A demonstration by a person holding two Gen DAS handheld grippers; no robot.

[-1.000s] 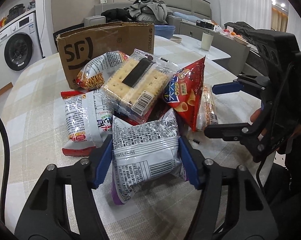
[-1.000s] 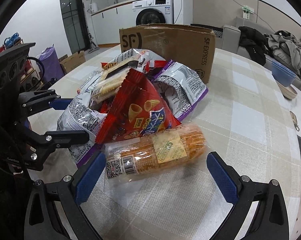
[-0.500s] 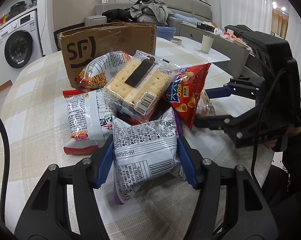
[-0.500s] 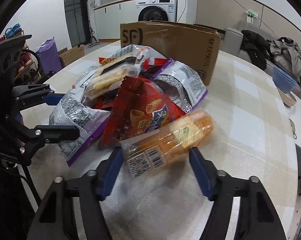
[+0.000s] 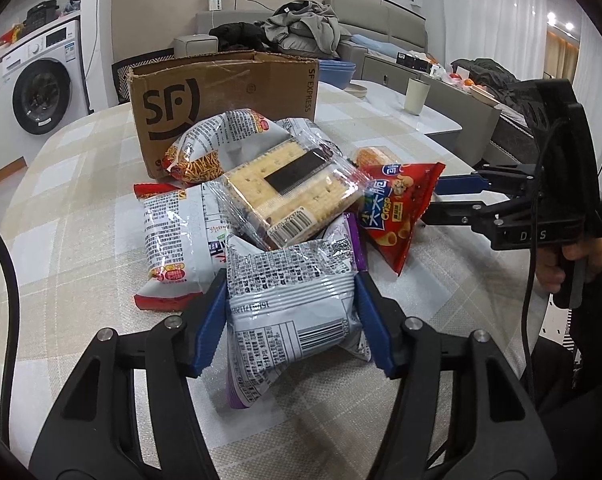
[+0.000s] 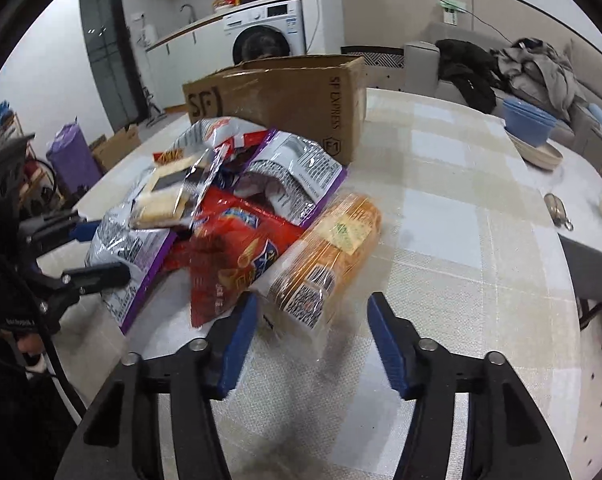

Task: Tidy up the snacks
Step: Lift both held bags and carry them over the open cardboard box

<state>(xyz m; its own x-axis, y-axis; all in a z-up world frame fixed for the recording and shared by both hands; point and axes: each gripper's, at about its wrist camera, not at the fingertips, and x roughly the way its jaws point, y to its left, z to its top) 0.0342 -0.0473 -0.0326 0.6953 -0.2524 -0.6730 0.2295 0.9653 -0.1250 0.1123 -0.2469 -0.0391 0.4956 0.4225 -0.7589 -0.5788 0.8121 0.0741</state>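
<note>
the left gripper [image 5: 289, 320] pinches a silver and purple snack bag [image 5: 289, 300] between its blue pads at the near edge of the checked table [image 5: 81, 216], at the front of the heap below the cardboard box [image 5: 221, 100]. the right gripper [image 6: 313, 336] has just been closing around the orange biscuit pack [image 6: 329, 256]; the pack's clear end lies between the pads, the left pad touching it, the right one apart from it.

Orange packet [image 6: 333, 248]: blurred; its near end is hazy, so contact with the right jaws cannot be told.
Box [image 5: 221, 100]: inside hidden by its wall.
Lowest snacks: buried under the heap.
Small print: unreadable.
</note>
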